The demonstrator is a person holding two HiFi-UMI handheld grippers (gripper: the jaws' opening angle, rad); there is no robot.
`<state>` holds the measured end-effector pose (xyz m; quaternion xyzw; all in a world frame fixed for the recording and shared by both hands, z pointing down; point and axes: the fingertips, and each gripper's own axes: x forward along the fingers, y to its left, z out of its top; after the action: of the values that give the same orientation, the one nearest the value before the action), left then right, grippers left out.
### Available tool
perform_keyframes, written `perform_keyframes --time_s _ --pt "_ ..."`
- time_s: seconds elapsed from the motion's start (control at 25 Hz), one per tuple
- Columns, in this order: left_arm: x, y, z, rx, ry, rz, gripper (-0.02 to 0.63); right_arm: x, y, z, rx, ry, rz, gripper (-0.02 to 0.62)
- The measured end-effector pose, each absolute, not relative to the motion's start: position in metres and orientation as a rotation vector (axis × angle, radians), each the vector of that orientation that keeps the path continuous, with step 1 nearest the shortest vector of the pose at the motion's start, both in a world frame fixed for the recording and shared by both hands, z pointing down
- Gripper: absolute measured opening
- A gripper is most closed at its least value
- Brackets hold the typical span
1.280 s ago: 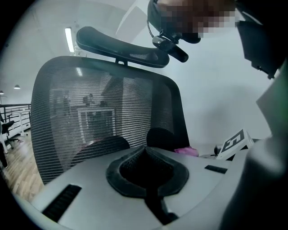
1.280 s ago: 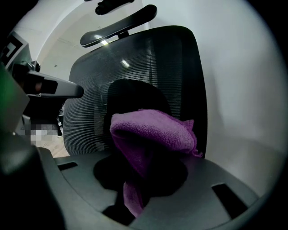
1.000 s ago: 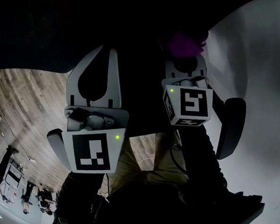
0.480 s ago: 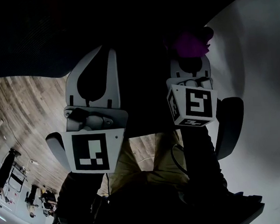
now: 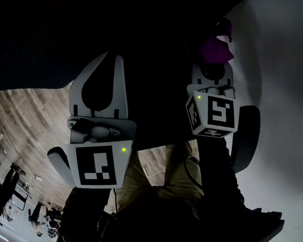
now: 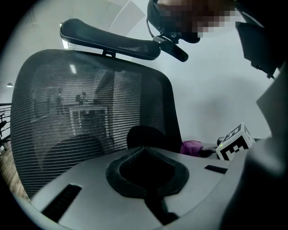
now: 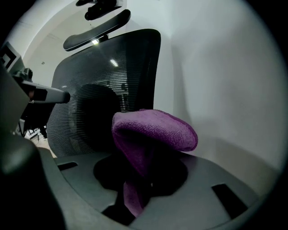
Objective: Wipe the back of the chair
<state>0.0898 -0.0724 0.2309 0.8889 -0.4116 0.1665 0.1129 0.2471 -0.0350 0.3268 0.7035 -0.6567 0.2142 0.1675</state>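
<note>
The black mesh chair back [image 6: 90, 112] fills most of what both your grippers look at. It stands close to a pale wall [image 7: 225, 90], with its curved headrest [image 6: 112, 40] above. From your head it is only a dark mass across the top, so its surface is hard to read there. Your left gripper [image 5: 114, 59] is clenched on nothing, jaws together, and raised beside the back. It is probably parked clear or ready to steady the chair, though no view shows whether it touches the mesh. Your right gripper [image 5: 210, 71] is clamped on a purple cloth [image 7: 153, 130], which bunches up out of the jaws as a rounded pad. That looks like a sensible way to offer a soft face to the mesh. The cloth sits at the edge of the back nearest the wall, but you cannot tell whether it is touching. The lower chair is cut off, and the dark blob beyond the left jaws is too dim to name.
</note>
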Motion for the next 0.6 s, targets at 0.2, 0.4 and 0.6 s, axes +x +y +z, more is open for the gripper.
perform_keyframes --time_s 0.2,0.4,0.6 --pt "0.0896 -0.0729 0.2318 2.609 -1.208 0.494 0.009 0.2494 -0.0341 0.3275 2.014 -1.861 0.611 0.087" --pt "0.0917 -0.0724 0.2338 2.608 -1.207 0.497 0.009 0.2543 -0.0322 0.3287 2.023 -1.854 0.614 0.087" --pt "0.0890 -0.0745 0.2347 2.605 -1.204 0.501 0.009 0.2554 -0.0336 0.3285 2.027 -1.842 0.607 0.087"
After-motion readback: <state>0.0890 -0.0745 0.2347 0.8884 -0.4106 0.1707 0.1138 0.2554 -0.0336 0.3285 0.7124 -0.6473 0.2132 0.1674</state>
